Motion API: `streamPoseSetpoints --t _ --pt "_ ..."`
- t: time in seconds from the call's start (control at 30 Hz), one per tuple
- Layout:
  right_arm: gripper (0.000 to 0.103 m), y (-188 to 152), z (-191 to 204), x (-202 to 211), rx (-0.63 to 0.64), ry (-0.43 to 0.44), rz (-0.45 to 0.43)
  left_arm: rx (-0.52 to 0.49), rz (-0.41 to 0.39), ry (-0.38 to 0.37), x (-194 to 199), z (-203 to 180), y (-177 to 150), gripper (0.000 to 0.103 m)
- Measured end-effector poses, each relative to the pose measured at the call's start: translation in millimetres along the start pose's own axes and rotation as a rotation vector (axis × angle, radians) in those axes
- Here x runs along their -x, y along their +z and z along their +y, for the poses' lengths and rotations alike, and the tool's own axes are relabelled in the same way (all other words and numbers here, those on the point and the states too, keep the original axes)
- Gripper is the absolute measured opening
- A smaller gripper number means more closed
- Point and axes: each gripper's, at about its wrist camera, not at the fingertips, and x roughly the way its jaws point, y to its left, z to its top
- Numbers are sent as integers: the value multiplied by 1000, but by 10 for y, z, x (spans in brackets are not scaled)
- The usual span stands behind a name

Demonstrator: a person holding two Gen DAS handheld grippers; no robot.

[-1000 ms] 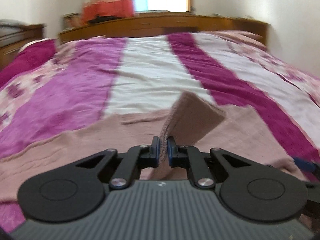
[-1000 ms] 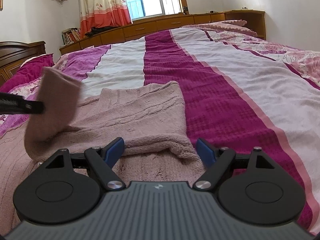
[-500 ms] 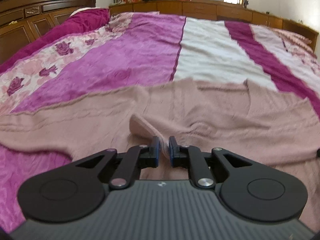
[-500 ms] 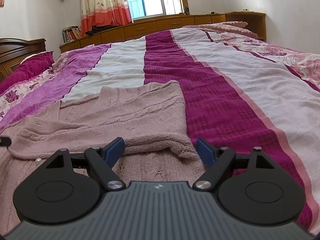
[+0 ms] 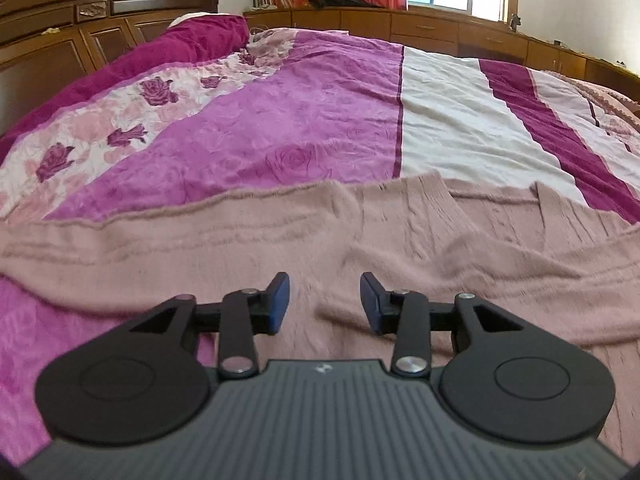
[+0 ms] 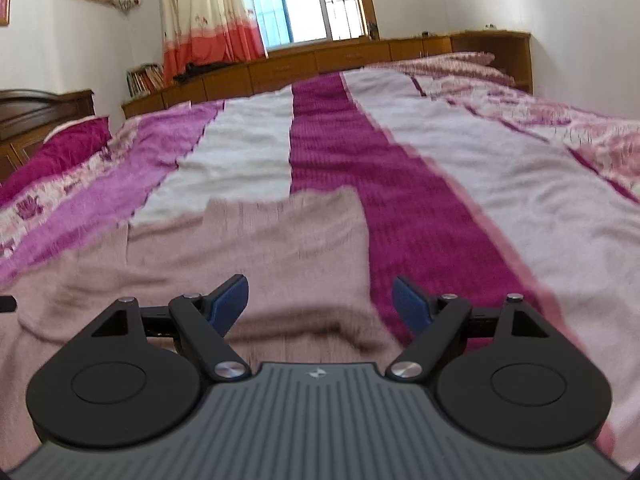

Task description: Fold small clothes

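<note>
A dusty-pink knitted sweater [image 5: 280, 240] lies spread on the bed, one sleeve laid across its body. My left gripper [image 5: 324, 300] is open and empty, just above the sweater's middle. The sweater also shows in the right wrist view [image 6: 280, 248], blurred. My right gripper [image 6: 320, 300] is open and empty, low over the sweater's right edge, where the folded hem bunches below it.
The bed cover [image 5: 304, 120] has purple, white and magenta stripes with rose prints. A dark wooden headboard [image 5: 80, 20] stands at the left. Low wooden cabinets [image 6: 320, 60] and a window with curtains run along the far wall.
My left gripper has let go of the sleeve and opened; the sleeve now lies on the sweater. The right gripper has shifted slightly, its view now blurred and tilted up.
</note>
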Motion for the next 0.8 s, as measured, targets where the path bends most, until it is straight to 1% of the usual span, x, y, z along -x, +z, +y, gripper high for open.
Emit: streamPoseSetpoints --t 0.17,0.3,0.4,0.5,0.6,0.7,0.73,0.77,0.8 --pt "84 323 -82 -216 -38 22 14 27 58 -56 -351 85 143 41" --pt "84 511 -146 -593 -72 11 64 89 102 -94 -579 134 168 41" --pt "84 564 -181 -900 -104 3 117 126 98 -169 -618 153 173 41" --pt "84 529 -198 -1096 -111 13 151 125 98 -225 -649 139 168 41" --pt "84 467 -197 -1232 -111 21 162 101 115 -209 -726 98 146 41" --pt "84 440 -201 -1307 -106 44 151 83 124 -157 -753 46 123 42" --pt "84 437 -209 -1320 -114 57 145 79 121 -151 -739 32 118 40" --pt "82 429 -219 -1324 -126 74 137 74 118 -149 -724 10 115 33" --pt "78 425 -234 -1335 -135 88 134 66 111 -152 -707 -3 115 26"
